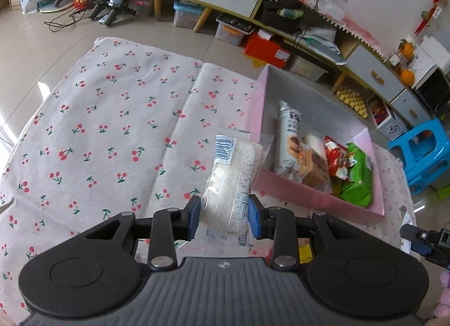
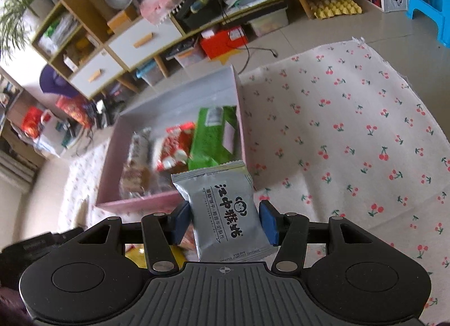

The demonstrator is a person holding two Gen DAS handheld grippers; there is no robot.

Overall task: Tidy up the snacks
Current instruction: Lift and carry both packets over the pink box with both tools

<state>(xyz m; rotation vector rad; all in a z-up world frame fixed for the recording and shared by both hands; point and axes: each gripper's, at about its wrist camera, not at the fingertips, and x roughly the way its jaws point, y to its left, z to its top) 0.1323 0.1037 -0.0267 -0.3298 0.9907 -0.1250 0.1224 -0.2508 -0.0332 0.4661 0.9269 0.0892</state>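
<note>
A clear snack packet [image 1: 234, 174] is clamped by the left gripper [image 1: 225, 214], a grey biscuit packet [image 2: 222, 207] by the right gripper [image 2: 225, 220], both beside the pink box [image 1: 309, 199].

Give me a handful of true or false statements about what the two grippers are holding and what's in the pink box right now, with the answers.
1. The left gripper is shut on a clear snack packet. True.
2. The right gripper holds a red packet. False: it is shut on a silver-grey packet with black print.
3. The pink box has no snacks in it. False: several lie inside, among them a green packet and a red packet.
4. The box sits on a white cloth with a cherry print. True.
5. The silver-grey packet already lies in the box. False: it is in the right gripper, on the near side of the box's wall in the right wrist view.
</note>
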